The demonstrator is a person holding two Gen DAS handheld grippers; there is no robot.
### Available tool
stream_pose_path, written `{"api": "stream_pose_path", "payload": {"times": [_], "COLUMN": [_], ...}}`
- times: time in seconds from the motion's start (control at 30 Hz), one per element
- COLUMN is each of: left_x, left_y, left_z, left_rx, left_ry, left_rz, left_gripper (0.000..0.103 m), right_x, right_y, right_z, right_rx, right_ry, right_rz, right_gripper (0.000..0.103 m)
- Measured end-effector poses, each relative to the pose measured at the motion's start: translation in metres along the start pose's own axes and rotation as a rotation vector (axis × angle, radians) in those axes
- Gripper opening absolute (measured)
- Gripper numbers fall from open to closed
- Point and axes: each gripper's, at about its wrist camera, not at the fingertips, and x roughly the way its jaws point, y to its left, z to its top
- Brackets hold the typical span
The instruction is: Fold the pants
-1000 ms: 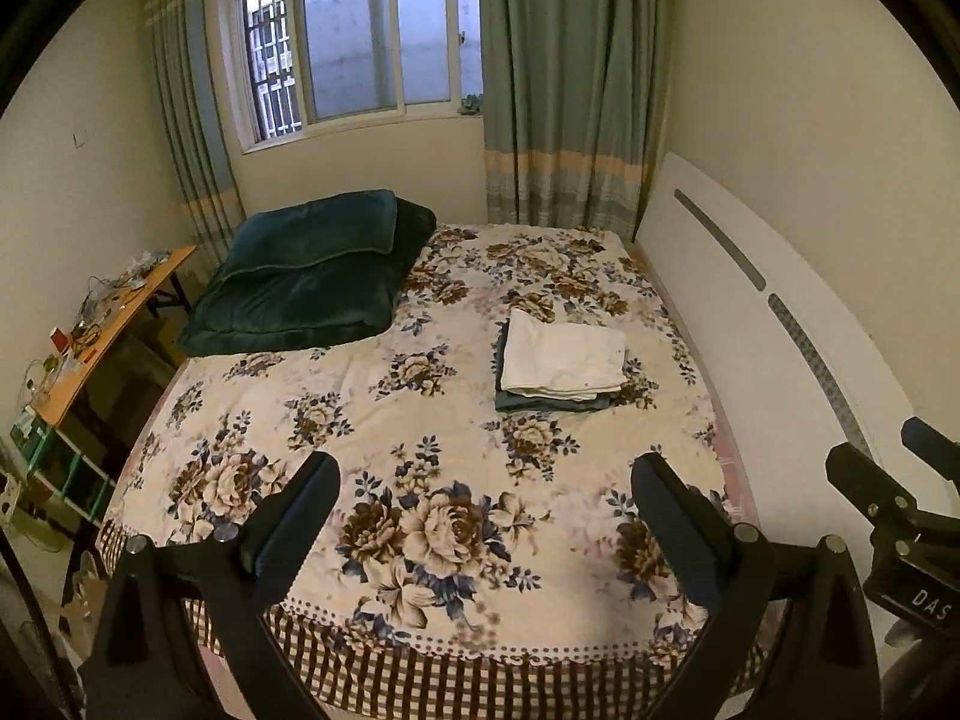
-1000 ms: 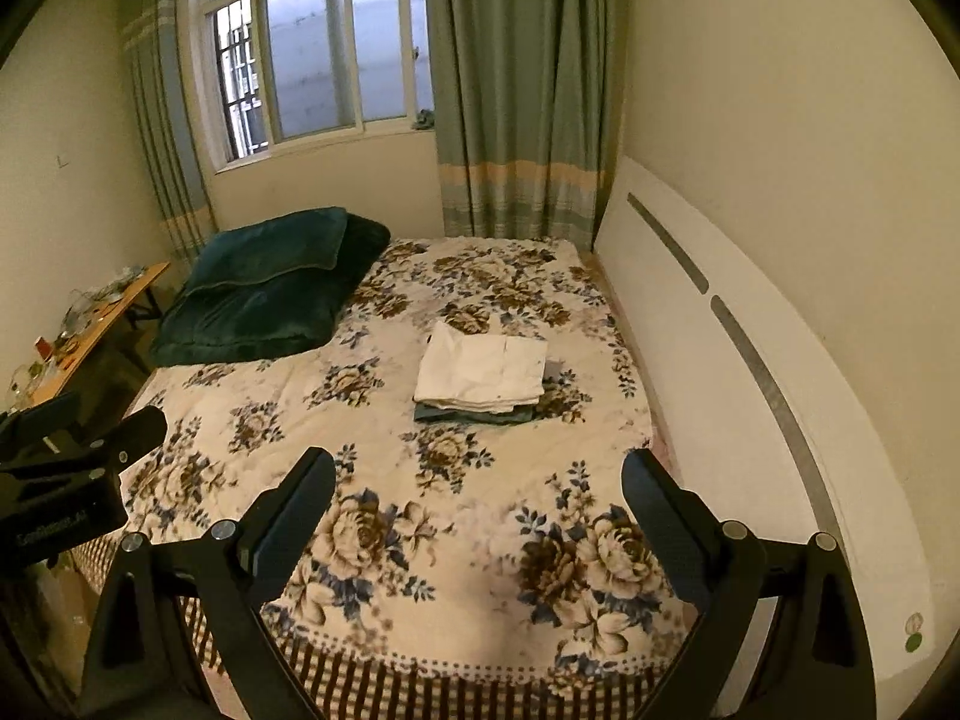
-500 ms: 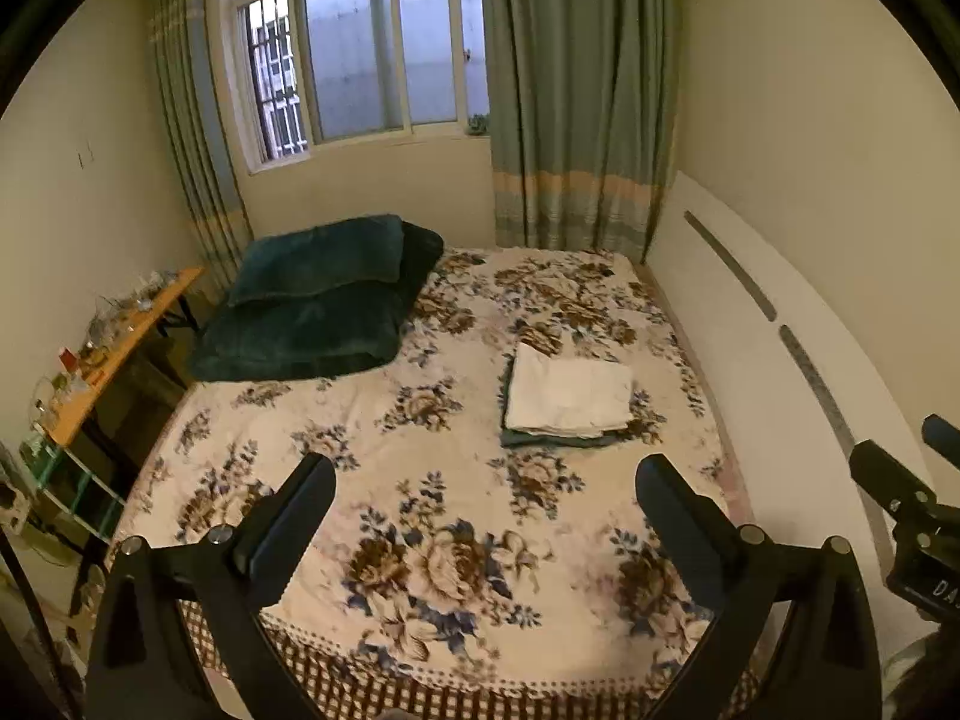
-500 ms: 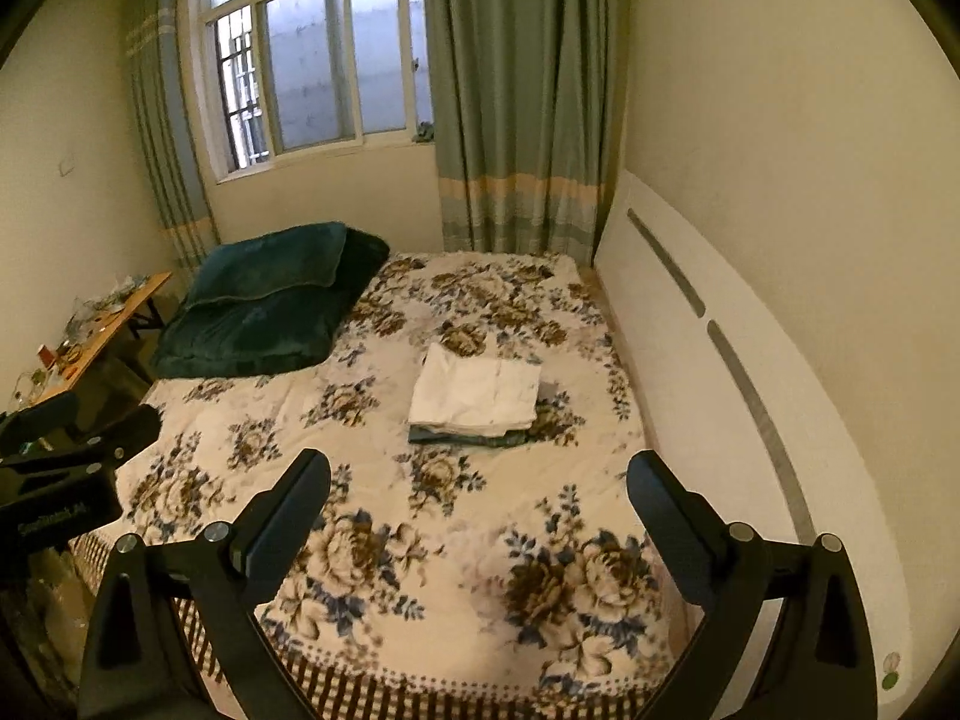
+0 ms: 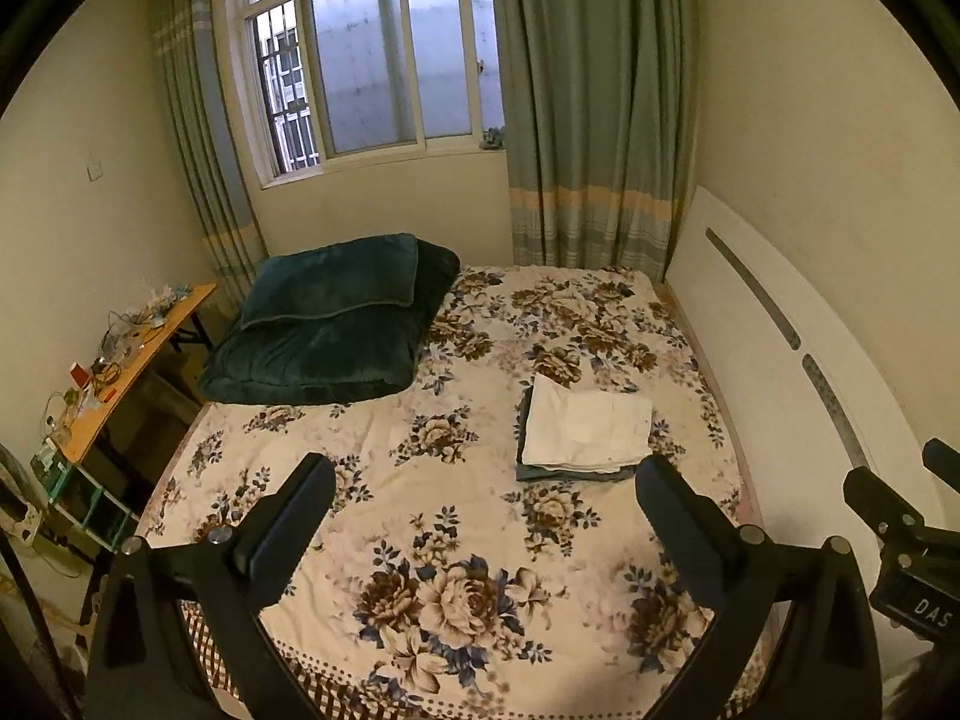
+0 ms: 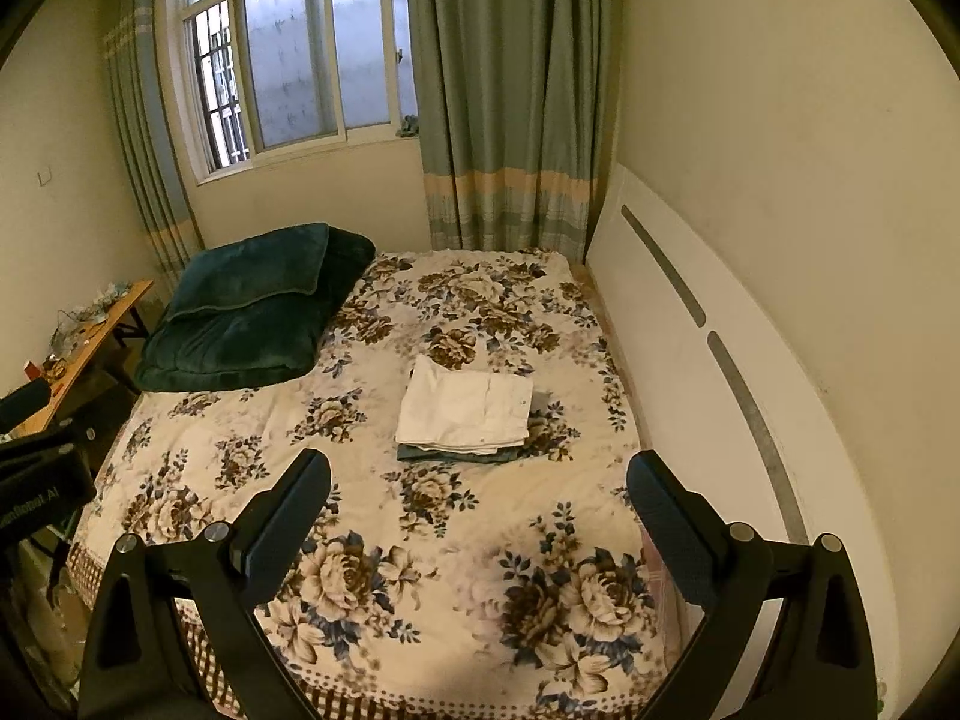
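Pants: two folded pairs, white atop dark, on one bed.

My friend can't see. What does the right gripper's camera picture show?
Folded white pants lie on a darker folded garment on a flowered bed. The open right hand-held gripper hovers near the bed's foot, holding nothing.

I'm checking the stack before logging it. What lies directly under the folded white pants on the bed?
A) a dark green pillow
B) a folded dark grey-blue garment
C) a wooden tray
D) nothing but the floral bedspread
B: the folded white pants rest on a folded dark grey-blue garment whose edge shows beneath them, on the floral bedspread; both grippers are open and away from the stack.
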Motion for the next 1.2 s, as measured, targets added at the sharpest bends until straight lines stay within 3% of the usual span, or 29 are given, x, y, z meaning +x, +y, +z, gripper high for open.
{"api": "stream_pose_path", "payload": {"times": [0.37, 1.2], "left_x": [0.006, 0.002], "left_y": [0.002, -0.003], "left_z": [-0.001, -0.010], "left_rx": [-0.007, -0.006], "left_ry": [0.042, 0.047], "left_rz": [-0.031, -0.025], "left_gripper": [0.103, 0.103], "right_x": [0.011, 0.015], "right_y": [0.003, 0.004], "right_z": [-0.003, -0.009], "right_rx": [-0.002, -0.002], "right_ry": [0.029, 0.052], "right_rz": [-0.015, -0.003], "right_gripper": [0.101, 0.101]}}
